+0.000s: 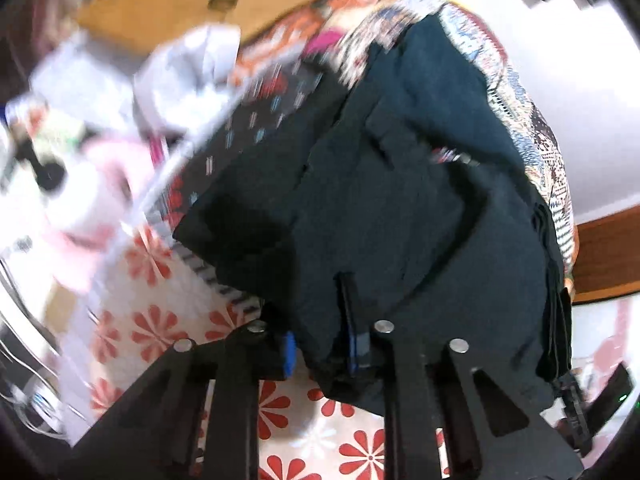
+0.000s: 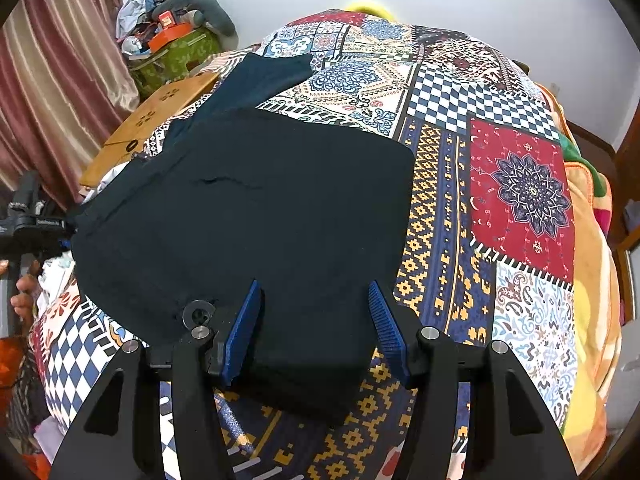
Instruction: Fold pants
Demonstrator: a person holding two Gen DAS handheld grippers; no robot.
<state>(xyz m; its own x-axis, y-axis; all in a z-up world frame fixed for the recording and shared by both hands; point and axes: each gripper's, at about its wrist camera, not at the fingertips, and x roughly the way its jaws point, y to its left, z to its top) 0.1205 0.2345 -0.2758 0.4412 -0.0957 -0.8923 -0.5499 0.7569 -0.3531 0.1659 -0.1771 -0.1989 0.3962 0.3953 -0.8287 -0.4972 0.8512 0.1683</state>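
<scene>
Two tools work dark pants [image 2: 248, 216] spread mid-frame on the patterned bed [image 2: 520, 184]. Left tool [image 1: 320, 356] pinches a hem fold; right tool [image 2: 312, 332] stands parted astride an edge. Soft, limp cloth looks best taken at hems or corners.

Below me, a patchwork bedspread [image 2: 480, 128] covers the bed, with checkered, floral and red mandala panels. A flat wooden board [image 2: 156, 120] with flower cut-outs lies at its far left edge. Behind the board, a green patterned bin [image 2: 176, 60] holds an orange box [image 2: 170, 36] and loose clutter. A striped pink curtain [image 2: 60, 80] hangs at left. An orange blanket [image 2: 592, 280] lies along the right edge.
</scene>
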